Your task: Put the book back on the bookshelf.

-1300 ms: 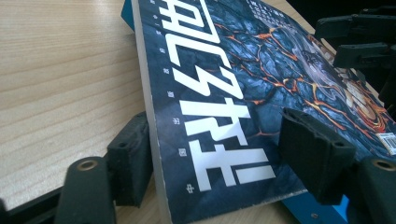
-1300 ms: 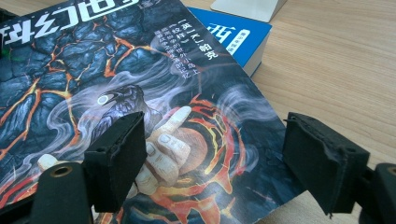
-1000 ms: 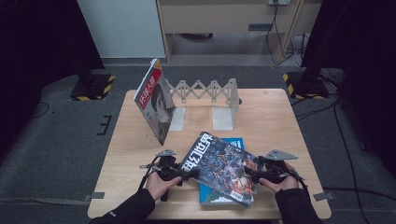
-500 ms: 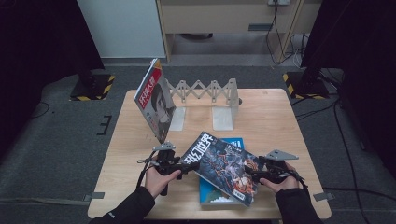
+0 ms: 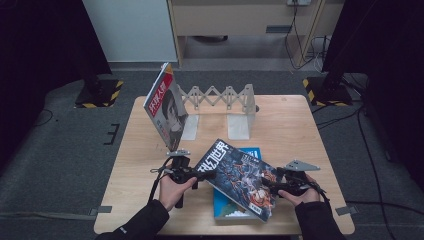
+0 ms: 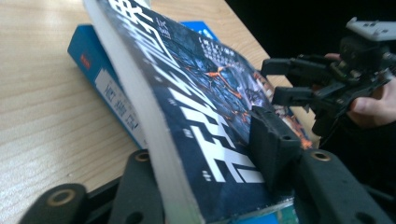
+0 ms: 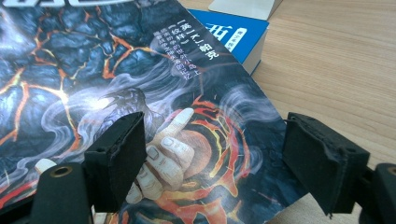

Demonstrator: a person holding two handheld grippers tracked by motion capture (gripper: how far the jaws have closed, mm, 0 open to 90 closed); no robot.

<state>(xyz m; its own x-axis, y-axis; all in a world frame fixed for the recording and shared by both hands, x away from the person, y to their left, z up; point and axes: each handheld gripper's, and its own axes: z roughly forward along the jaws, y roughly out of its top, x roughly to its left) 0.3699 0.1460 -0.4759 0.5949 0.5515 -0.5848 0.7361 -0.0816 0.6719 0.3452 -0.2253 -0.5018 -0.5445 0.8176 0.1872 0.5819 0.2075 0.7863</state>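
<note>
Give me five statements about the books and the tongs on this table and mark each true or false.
1. The left tongs are clamped on the dark lava-cover book. True.
2. The right tongs are clamped shut on that book. False: their jaws stand apart over its cover.
3. A blue book lies under the dark book. True.
4. The magazine lies flat on the table. False: it stands, leaning by the folding rack.
5. The folding rack holds three books. False: its slots are empty.

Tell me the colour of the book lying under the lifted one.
Blue, clearest in the right gripper view.
</note>
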